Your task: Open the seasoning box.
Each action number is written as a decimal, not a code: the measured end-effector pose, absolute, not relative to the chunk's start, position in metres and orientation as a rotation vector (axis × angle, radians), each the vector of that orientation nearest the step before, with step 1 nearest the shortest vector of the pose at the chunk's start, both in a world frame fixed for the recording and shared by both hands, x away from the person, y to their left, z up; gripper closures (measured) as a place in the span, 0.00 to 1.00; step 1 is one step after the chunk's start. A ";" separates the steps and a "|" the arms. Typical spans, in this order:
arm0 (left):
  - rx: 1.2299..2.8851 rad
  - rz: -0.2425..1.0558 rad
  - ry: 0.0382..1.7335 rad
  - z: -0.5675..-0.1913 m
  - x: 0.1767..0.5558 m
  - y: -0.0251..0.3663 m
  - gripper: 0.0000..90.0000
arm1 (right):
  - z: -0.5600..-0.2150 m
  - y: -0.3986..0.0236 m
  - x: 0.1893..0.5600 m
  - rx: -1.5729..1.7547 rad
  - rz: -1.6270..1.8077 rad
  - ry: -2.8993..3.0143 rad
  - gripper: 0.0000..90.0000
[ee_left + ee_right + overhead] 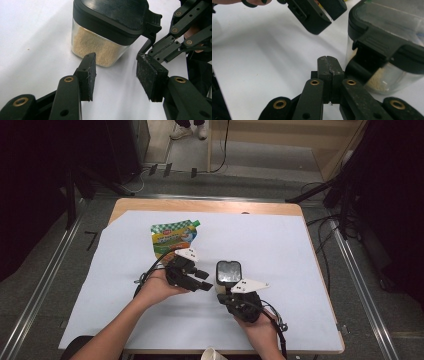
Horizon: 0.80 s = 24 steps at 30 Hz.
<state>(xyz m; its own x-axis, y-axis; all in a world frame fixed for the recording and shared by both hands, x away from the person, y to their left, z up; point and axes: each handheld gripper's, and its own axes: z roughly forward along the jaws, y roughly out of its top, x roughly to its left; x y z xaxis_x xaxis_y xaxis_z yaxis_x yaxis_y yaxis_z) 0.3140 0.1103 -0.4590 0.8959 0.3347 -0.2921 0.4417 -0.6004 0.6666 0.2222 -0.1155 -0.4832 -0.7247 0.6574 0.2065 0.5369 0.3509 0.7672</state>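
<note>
container | just ahead of left gripper open jaws | untouched

A: What lies at the back of the sheet?
B: A pouch, flat, green-checked at the top, with a green cap at its far right corner.
A: And the sheet itself?
B: White, and it covers nearly the whole table; bare wood shows along the far edge.
A: Anything at the near edge?
B: The rim of a paper cup.
A: Beyond the table?
B: Grey floor, a metal rail on each side, cables to the right, and a pair of shoes at the far end.
</note>
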 end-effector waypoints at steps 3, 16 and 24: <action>2.268 -0.181 0.555 -0.459 0.314 0.111 0.57 | -0.484 -0.114 0.224 1.100 1.326 2.460 1.00; 2.272 -0.185 0.550 -0.461 0.314 0.110 0.55 | -0.480 -0.140 0.228 1.152 1.297 2.448 1.00; 2.281 -0.184 0.532 -0.462 0.312 0.107 0.54 | -0.478 -0.157 0.231 1.162 1.278 2.460 1.00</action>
